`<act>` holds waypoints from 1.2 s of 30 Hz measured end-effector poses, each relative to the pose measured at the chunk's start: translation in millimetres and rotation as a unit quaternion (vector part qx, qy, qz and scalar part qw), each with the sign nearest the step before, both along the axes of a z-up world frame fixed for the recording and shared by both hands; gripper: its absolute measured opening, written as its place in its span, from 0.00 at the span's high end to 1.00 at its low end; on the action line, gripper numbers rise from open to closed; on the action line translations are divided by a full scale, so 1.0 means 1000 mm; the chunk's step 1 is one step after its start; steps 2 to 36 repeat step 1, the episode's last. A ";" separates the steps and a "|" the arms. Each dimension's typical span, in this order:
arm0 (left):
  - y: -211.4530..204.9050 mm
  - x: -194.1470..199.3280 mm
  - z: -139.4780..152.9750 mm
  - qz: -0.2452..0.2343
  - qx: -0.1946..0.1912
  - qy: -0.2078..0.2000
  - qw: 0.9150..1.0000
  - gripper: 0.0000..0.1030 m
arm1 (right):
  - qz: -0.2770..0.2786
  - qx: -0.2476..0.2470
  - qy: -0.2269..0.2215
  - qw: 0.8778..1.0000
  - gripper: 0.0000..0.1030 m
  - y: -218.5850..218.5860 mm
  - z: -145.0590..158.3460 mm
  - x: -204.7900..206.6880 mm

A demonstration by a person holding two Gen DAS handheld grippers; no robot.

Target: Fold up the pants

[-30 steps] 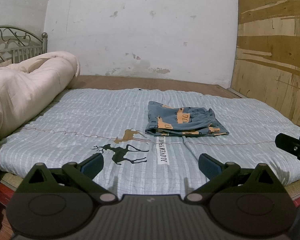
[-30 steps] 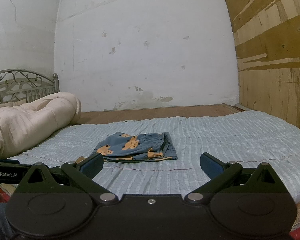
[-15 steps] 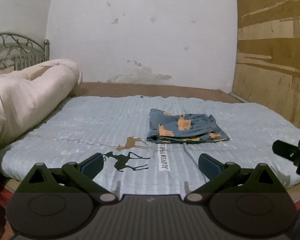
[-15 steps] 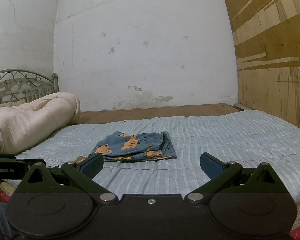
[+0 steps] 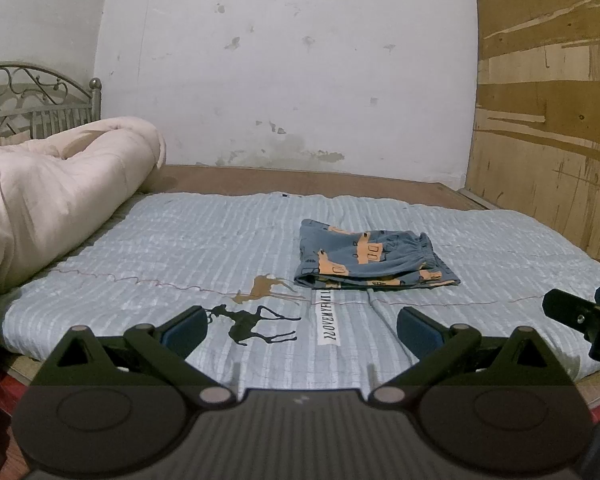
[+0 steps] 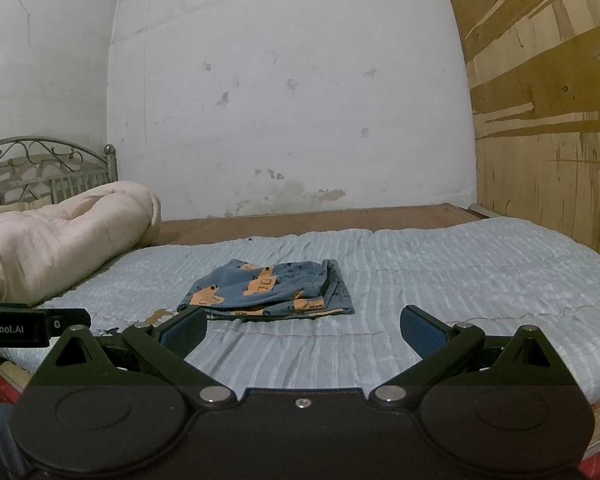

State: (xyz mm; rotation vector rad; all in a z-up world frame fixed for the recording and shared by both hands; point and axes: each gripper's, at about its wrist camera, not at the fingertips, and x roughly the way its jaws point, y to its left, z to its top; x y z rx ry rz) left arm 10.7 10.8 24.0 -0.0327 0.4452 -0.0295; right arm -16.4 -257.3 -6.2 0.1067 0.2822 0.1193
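Folded pants (image 5: 370, 258) lying flat on the pale blue striped quilt (image 5: 204, 240), roughly mid-bed, well clear of both tools. Blue fabric with orange vehicle prints, squared into a compact stack, layered edges showing along the near side, gathered waistband bunched at the right end. Same bundle seen from the right wrist (image 6: 268, 290), sitting just past the left fingertip of that tool.

Left tool (image 5: 300, 326) spread wide, nothing between its blue pads, hovering over the near edge of the quilt above a deer print (image 5: 256, 322) and a white label (image 5: 328, 322). Right tool (image 6: 302, 330) likewise gaping and empty-handed.

Cream comforter (image 5: 52, 200) heaped at the left, cut off by the frame; metal headboard (image 5: 32, 108) half hidden behind it. Lower layers of the fold tucked out of sight. Label lettering too warped to read. Right tool's tip only partly in the left wrist view, at the right border.
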 end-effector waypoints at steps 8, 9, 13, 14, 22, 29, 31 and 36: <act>0.000 0.000 0.000 0.001 0.000 0.000 1.000 0.01 | 0.000 0.000 0.000 1.000 0.01 0.000 0.000 0.000; 0.000 0.000 0.000 0.001 0.000 0.000 1.000 0.01 | 0.000 0.000 0.000 1.000 0.01 0.000 0.000 0.000; 0.000 0.000 0.000 0.001 0.000 0.000 1.000 0.01 | 0.000 0.000 0.000 1.000 0.01 0.000 0.000 0.000; 0.000 0.000 0.000 0.001 0.000 0.000 1.000 0.01 | 0.000 0.000 0.000 1.000 0.01 0.000 0.000 0.000; 0.000 0.000 0.000 0.001 0.000 0.000 1.000 0.01 | 0.000 0.000 0.000 1.000 0.01 0.000 0.000 0.000; 0.000 0.000 0.000 0.001 0.000 0.000 1.000 0.01 | 0.000 0.000 0.000 1.000 0.01 0.000 0.000 0.000; 0.000 0.000 0.000 0.001 0.000 0.000 1.000 0.01 | 0.000 0.000 0.000 1.000 0.01 0.000 0.000 0.000; 0.000 0.000 0.000 0.001 0.000 0.000 1.000 0.01 | 0.000 0.000 0.000 1.000 0.01 0.000 0.000 0.000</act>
